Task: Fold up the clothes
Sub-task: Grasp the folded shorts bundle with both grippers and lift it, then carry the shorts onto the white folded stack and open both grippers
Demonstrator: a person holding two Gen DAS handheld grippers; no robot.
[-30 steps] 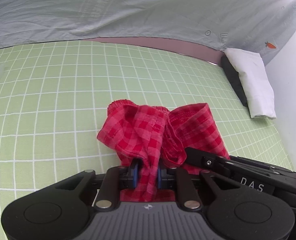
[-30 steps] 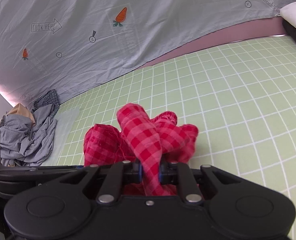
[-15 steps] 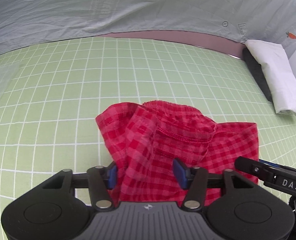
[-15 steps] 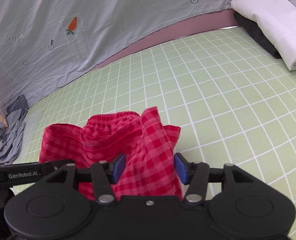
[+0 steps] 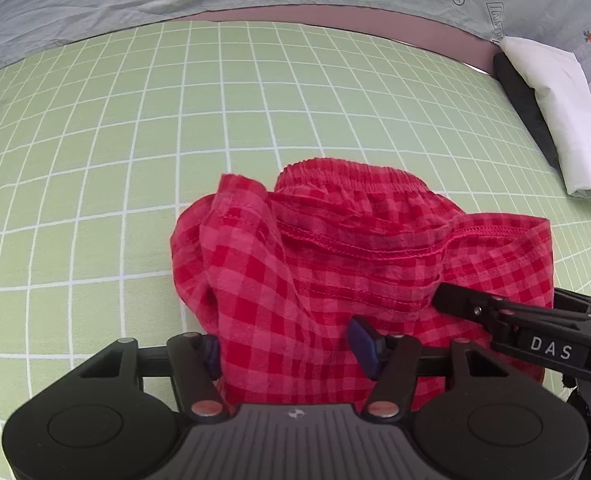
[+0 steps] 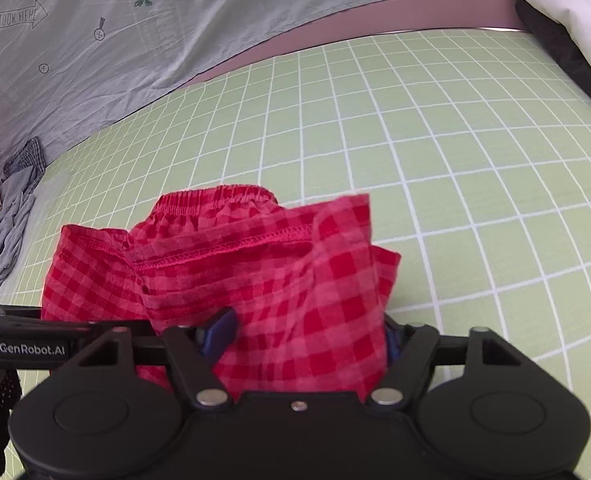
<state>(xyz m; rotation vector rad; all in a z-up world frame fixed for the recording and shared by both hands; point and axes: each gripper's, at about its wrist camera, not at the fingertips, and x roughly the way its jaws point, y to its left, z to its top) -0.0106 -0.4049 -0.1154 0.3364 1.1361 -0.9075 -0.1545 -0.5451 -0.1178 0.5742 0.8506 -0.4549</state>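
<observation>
Both tools gape around red shorts [image 5: 359, 264] on green gridded mat [image 5: 135, 140] (sheet-draped backdrop).

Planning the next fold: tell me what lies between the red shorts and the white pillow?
Only bare green grid mat separates the red shorts from the white pillow, per the left wrist view.

Red-checked shorts [image 5: 359, 256], green white-gridded mat [image 5: 135, 128]

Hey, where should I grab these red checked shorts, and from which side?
Grip the elastic waistband of the red checked shorts at its two ends, coming from the near side. It is the only straight, thick edge showing, at the heap's far side; the rest is crumpled.
</observation>
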